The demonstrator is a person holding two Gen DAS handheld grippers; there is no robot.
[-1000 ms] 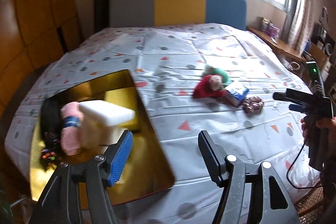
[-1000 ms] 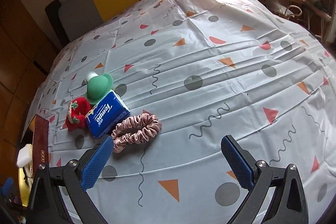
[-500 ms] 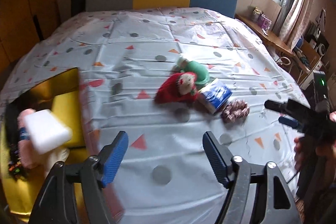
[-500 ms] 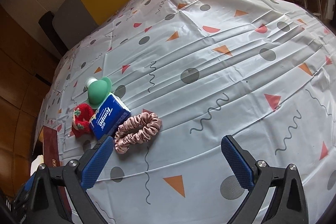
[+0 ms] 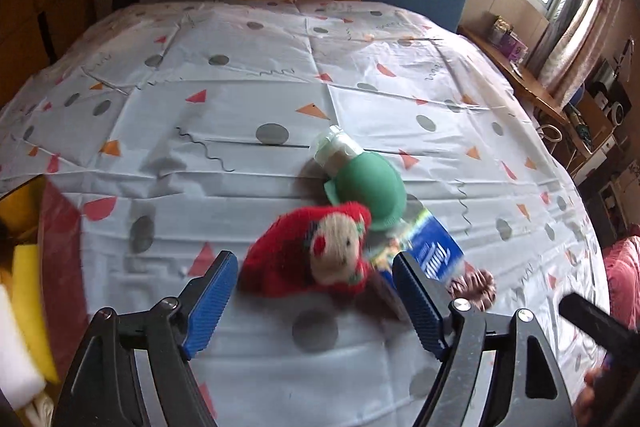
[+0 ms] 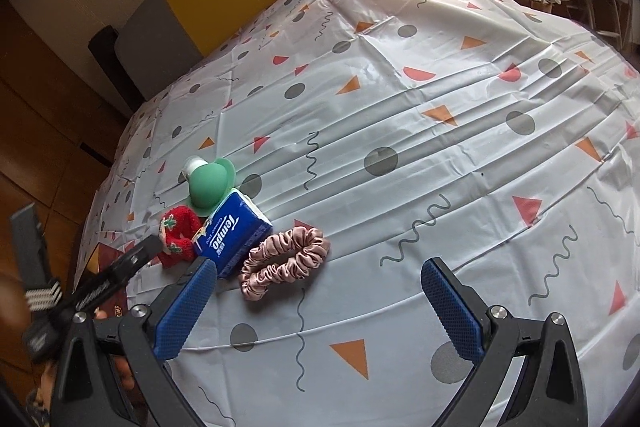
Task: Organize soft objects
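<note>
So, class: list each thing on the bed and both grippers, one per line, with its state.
left gripper: open, empty, jaws just widened
right gripper: open, empty
red soft toy: lying loose
green bottle: on its side
tissue pack: lying flat, closed
pink scrunchie: loose, beside the tissue pack

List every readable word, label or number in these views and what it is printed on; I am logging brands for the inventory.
"Tempo" on the blue tissue pack.
Smaller print under the brand on the same pack: too small to read.
Gold mark on the dark red box at the bed's edge: too small to read.
Nothing else carries legible text.
</note>
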